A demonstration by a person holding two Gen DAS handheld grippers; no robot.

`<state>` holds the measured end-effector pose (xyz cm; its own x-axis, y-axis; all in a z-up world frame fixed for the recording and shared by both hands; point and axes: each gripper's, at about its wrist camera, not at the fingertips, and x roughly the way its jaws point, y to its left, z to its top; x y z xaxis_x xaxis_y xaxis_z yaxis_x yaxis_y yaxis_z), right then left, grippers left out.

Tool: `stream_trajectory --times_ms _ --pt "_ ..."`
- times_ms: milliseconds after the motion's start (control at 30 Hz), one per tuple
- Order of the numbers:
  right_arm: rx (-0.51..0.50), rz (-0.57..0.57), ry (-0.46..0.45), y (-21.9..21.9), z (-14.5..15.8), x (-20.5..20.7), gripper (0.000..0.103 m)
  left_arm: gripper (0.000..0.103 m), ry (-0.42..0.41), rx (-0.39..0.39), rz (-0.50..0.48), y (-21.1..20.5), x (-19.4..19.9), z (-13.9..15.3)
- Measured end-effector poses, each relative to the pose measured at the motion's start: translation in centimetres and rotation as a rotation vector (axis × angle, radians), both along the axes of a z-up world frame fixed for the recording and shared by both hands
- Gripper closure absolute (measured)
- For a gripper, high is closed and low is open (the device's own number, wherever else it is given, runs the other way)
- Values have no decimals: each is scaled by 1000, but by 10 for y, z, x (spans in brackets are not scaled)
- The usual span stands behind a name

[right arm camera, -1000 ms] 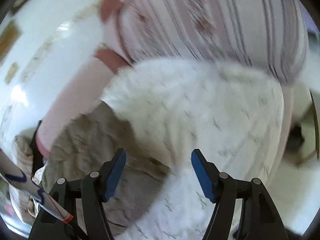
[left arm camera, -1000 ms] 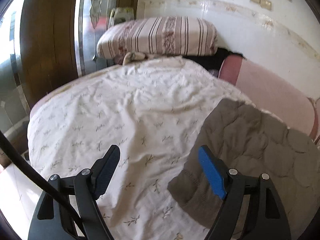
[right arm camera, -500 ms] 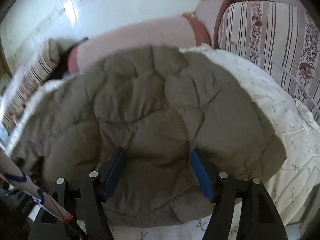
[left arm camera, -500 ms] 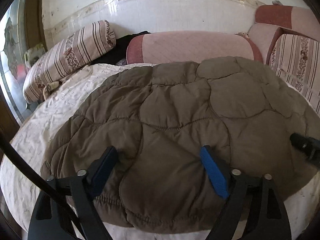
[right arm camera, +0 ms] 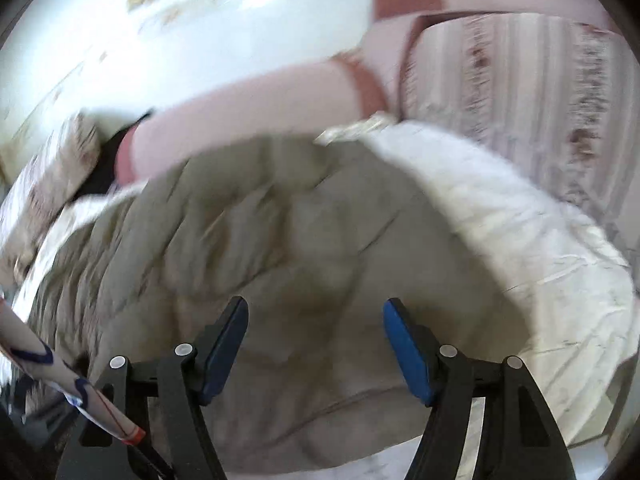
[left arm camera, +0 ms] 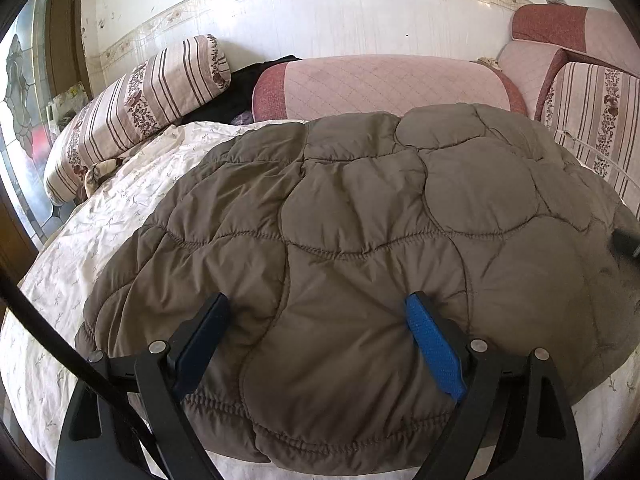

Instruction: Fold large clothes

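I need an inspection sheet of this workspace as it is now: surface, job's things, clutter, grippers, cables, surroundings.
Surface: bed under a white floral sheet.
Job's things: brown quilted jacket lying spread on the sheet.
Clutter: dark cloth by the wall.
Grippers: left gripper open over the jacket's near hem; right gripper open, view blurred.
Cables: black cable at the left gripper.
Surroundings: striped bolster, pink cushion, tiled wall.

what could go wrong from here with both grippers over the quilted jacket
1. The puffy brown quilted jacket may slip from the open left gripper if it pinches only the top layer.
2. The thin floral sheet underneath could get caught and dragged along.
3. The right gripper view is blurred, so its placement is uncertain.
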<state>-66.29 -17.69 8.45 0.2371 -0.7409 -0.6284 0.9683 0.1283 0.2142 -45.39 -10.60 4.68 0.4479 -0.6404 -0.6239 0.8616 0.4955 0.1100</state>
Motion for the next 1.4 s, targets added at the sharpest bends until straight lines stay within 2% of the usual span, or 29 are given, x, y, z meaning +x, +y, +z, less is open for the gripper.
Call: stream_trajectory --times_ms 100,167,333,433,633,833,1067,1400 --pt "50 -110 -17 -10 -8 -24 31 13 -4 0 1 0 0 0" --pt "98 -130 -42 -18 -14 -32 35 13 -6 0 1 0 0 1" --pt "145 -106 17 -23 -25 -22 32 13 -14 0 1 0 -1 -1" --pt "130 -109 37 -21 -23 -20 32 13 -17 -2 0 0 -2 -1" --pt "11 -67 39 -1 -6 -13 32 13 -15 -3 3 0 -2 -1" --pt "29 -2 64 -1 -13 3 32 13 -14 -3 3 -1 -1 -1" --pt "47 59 140 -1 -24 22 31 13 -15 -2 3 -1 -2 -1" --pt "-23 62 106 21 -5 23 31 13 24 -34 21 13 -1 4"
